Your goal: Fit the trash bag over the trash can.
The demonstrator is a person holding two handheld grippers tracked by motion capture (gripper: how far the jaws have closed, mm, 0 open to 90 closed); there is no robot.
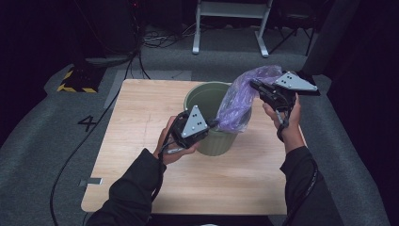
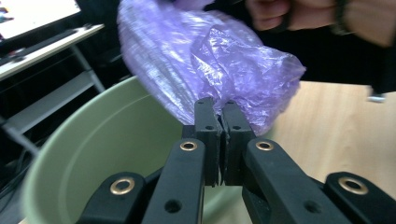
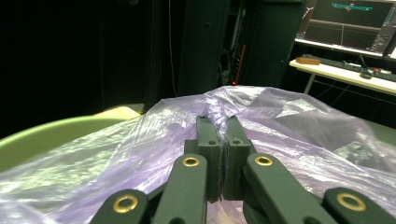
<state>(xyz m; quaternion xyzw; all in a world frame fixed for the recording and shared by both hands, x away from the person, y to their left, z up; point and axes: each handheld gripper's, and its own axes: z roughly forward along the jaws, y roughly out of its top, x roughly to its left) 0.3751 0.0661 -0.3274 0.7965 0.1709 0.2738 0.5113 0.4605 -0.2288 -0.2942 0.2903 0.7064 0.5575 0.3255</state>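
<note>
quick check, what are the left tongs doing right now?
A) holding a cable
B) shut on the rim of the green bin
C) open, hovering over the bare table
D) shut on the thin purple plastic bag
D: in the left gripper view the left tongs have their jaws pinched together on a fold of the thin purple plastic bag, just above the round pale green plastic bin; the rim is not between them.

Light wooden table (image 1: pixel 141 122), green bin (image 1: pixel 214 141) standing on it
</note>
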